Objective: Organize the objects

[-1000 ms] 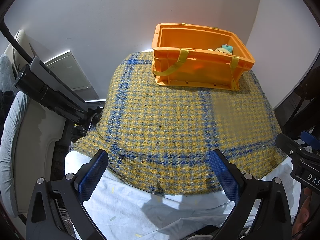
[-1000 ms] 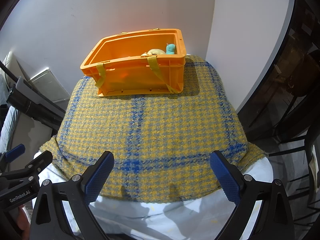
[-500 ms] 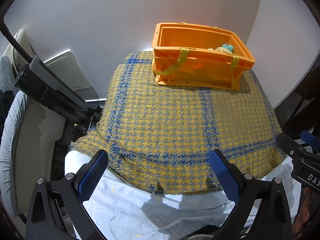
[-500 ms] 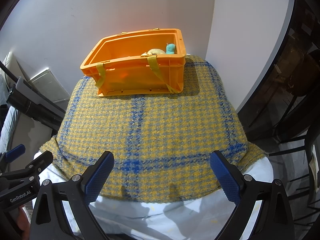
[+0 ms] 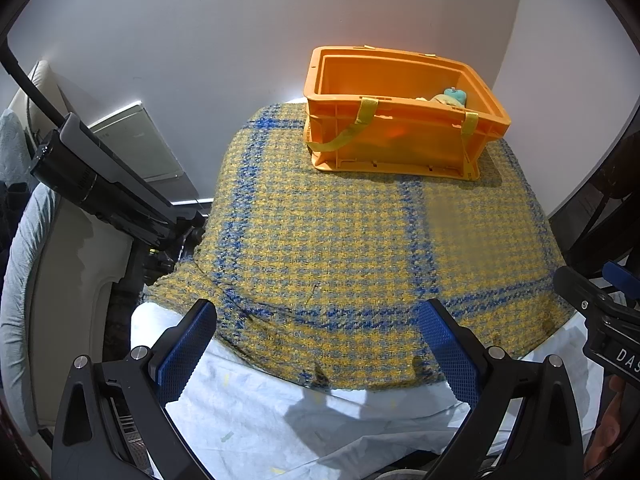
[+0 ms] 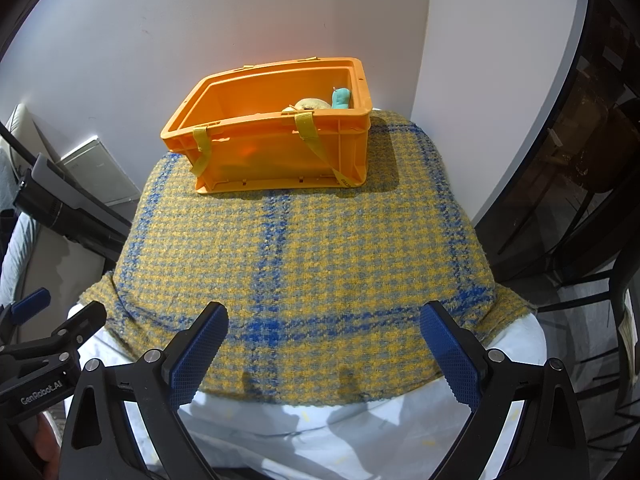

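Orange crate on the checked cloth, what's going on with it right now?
Nothing is being handled. The orange crate sits at the far end of the checked cloth with a teal toy and a tan item inside. The left gripper and right gripper are open and empty, near the cloth's front edge.

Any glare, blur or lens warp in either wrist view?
Left wrist: sharp, heavy fisheye bowing of the yellow-and-blue plaid woven cloth; orange plastic crate casts a soft shadow. Right wrist: same warp, crate sharp, no glare.
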{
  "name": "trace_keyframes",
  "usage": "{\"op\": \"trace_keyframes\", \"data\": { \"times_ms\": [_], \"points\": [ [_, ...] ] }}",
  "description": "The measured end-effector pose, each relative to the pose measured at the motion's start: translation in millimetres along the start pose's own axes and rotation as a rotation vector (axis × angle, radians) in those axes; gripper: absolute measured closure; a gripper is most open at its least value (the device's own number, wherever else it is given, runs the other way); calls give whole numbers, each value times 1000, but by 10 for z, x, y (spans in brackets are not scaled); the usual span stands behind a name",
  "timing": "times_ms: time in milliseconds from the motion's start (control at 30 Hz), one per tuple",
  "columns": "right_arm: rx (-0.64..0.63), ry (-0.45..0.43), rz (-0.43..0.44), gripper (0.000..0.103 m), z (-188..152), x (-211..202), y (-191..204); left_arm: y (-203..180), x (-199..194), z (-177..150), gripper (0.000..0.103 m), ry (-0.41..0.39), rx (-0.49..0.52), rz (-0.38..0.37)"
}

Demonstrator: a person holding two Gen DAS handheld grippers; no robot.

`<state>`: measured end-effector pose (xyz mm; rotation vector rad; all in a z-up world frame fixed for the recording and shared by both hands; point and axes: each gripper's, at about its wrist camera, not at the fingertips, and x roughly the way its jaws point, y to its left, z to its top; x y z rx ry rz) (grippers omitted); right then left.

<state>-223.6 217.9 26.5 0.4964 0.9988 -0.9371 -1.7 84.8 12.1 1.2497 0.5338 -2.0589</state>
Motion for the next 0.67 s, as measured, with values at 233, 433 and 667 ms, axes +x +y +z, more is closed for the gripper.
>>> {"op": "trace_keyframes", "data": {
  "times_ms": [233, 433, 667],
  "points": [
    [0, -1, 0, 6, -1, 1, -3, 3, 17, 1, 0, 9, -3, -8],
    [3, -3, -3, 6, 4, -4, -5, -21, 32, -1, 0, 15, 5, -25],
    [14, 1, -1, 6, -8, 1, -20, -36, 18, 7, 0, 6, 16, -18]
  ]
}}
